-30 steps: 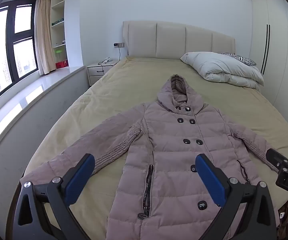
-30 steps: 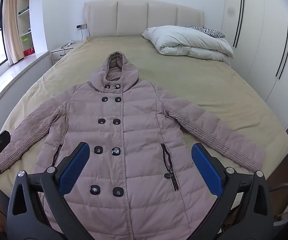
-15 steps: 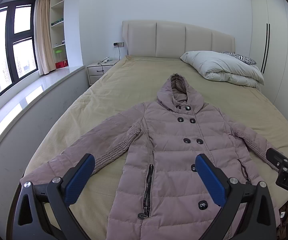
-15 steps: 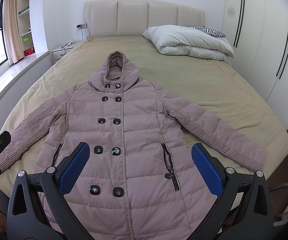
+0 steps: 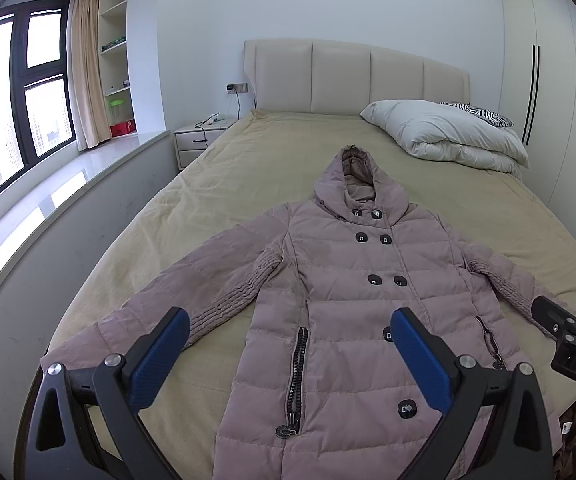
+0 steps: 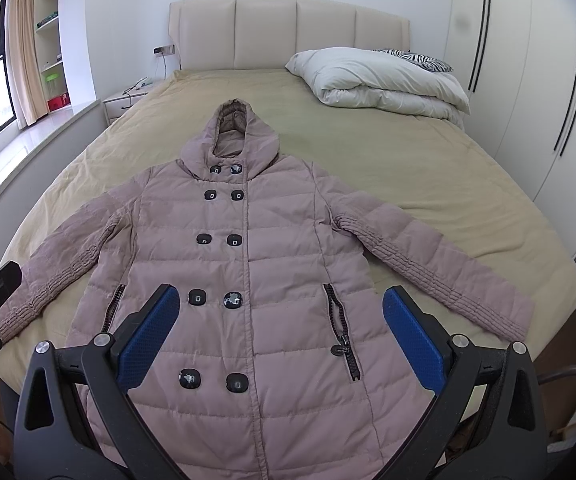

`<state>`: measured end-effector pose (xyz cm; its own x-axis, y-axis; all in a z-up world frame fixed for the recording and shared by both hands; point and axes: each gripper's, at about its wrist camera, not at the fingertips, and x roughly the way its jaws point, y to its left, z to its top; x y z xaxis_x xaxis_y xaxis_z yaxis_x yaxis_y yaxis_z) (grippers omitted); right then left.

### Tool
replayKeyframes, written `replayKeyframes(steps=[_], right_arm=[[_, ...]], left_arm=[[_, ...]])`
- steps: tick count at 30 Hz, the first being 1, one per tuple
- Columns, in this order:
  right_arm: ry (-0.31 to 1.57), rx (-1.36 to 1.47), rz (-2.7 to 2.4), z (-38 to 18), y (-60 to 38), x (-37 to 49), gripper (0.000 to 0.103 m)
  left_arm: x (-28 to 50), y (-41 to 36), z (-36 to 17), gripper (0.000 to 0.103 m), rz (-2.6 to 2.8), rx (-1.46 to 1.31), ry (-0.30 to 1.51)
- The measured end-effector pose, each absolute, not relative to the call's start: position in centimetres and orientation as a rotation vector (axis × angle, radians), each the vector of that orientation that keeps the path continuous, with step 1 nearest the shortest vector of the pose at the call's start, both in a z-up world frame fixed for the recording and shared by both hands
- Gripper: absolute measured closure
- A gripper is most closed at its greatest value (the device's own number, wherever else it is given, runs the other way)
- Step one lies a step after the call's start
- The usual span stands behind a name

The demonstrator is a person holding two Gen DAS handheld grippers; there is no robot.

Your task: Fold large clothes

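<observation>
A mauve hooded puffer coat (image 5: 352, 312) lies flat and face up on the bed, buttoned, hood toward the headboard, both sleeves spread out; it also shows in the right wrist view (image 6: 248, 264). My left gripper (image 5: 288, 352) is open and empty, held above the coat's lower left part near the zip pocket. My right gripper (image 6: 280, 328) is open and empty above the coat's lower front. The right gripper's tip (image 5: 568, 328) shows at the right edge of the left wrist view, over the coat's right sleeve.
The bed (image 5: 248, 168) has a tan sheet and a beige padded headboard (image 5: 356, 76). A folded white duvet (image 6: 380, 80) and a zebra pillow lie at the far right. A nightstand (image 5: 200, 140), window ledge and shelves are left; wardrobe doors (image 6: 528, 80) are right.
</observation>
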<state>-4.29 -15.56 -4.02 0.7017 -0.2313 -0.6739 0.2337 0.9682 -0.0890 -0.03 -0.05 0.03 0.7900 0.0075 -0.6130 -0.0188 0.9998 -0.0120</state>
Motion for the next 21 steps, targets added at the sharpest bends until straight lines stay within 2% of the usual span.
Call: replayKeyframes(steps=[21], right_arm=[[0.754, 0.009, -0.257, -4.29, -15.66, -4.29, 0.0]], left_arm=[[-0.04, -0.06, 0.03, 0.0, 0.014, -0.015, 0.663]])
